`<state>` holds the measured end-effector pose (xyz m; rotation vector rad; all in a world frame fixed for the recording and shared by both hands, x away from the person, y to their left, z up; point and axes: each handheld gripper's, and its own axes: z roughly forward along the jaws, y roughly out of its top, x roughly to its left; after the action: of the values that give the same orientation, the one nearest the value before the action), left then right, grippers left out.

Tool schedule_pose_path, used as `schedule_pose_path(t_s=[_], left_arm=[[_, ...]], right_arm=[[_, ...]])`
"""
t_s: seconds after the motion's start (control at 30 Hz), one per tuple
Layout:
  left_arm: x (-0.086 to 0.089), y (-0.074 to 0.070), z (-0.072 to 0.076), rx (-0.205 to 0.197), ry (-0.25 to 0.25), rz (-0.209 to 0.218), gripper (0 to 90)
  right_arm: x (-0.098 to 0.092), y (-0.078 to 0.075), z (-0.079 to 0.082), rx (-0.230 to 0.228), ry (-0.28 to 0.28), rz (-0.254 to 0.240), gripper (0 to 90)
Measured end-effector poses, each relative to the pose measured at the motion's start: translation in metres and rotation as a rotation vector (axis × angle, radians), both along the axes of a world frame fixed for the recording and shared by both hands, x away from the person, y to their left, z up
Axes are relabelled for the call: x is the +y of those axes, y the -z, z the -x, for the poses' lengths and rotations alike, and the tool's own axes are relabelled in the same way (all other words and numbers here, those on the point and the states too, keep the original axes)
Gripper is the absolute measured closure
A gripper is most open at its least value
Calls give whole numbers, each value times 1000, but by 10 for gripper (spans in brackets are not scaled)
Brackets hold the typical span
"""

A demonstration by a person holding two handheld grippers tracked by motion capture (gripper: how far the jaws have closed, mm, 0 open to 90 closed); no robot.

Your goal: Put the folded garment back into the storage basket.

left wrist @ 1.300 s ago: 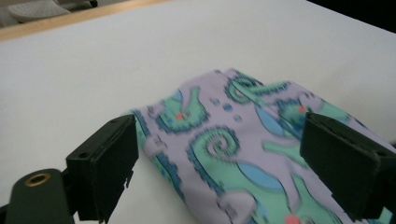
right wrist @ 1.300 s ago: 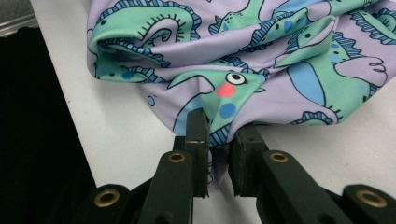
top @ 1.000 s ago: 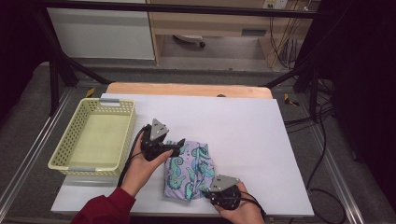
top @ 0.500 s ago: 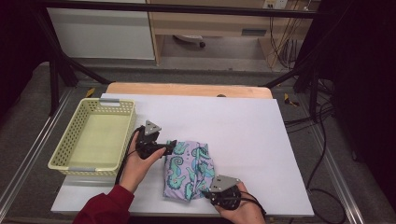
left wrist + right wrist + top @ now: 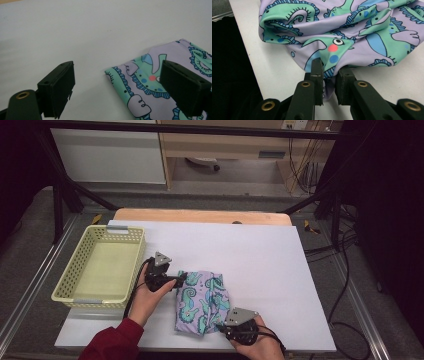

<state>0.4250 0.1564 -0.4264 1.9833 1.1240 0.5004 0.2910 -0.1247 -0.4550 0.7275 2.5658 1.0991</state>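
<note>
— Two grippers, one cloth, one basket: we start with the biggest thing, the white table, which carries everything.

— Next in size we see the yellow basket at the table's left edge, its long side running along that edge.

— Then the folded cloth, lilac with green seahorse-like figures. We find it near the table's front edge, a little left of the middle, lying flat and well apart from the basket.

— We see the left gripper at the cloth's far left corner. Its jaws stand wide apart; in the left gripper view one jaw is over bare table and the other is over the cloth, with the cloth's corner between them and neither pad pressing on it.

— And the right gripper is at the cloth's front right corner, close to the table's front edge. In the right gripper view we see its jaws clamped on a bunched fold of the cloth, the fabric squeezed between the pads.
</note>
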Motion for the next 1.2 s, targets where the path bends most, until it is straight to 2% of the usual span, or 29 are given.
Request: schedule_pose_path(t_s=[0.07, 0.13, 0.2, 0.37, 0.43, 0.6, 0.8, 0.9, 1.03, 1.13, 1.2], left_arm=[[-2, 3, 0, 2, 4, -6, 131], [-7, 7, 2, -3, 23, -34, 132], [-11, 10, 4, -7, 29, -45, 134], [-13, 11, 4, -3, 16, -39, 142], [-12, 13, 3, -5, 11, -57, 142], [-8, 19, 0, 25, 7, -45, 188], [-3, 21, -2, 10, -17, -55, 232], [1, 20, -5, -22, -35, -84, 242], [7, 21, -12, 3, -41, -19, 272], [7, 20, -17, 56, 8, 37, 322], [4, 21, -19, 76, 32, 19, 322]], right_arm=[[0, 0, 0, 7, 2, -1, 789], [0, 0, -1, 9, 3, -3, 790], [0, 0, -1, 9, 3, -3, 789], [0, -1, -1, 9, 0, -2, 790], [0, -1, -1, 8, -1, -1, 790], [0, -1, -1, 2, -8, 4, 790], [0, -1, -1, -3, -10, 7, 790], [0, -1, 0, -4, -10, 8, 790], [0, -1, -1, 0, -9, 6, 789], [0, 0, -1, -7, -13, 10, 790], [0, 0, 0, -11, -16, 11, 789]])
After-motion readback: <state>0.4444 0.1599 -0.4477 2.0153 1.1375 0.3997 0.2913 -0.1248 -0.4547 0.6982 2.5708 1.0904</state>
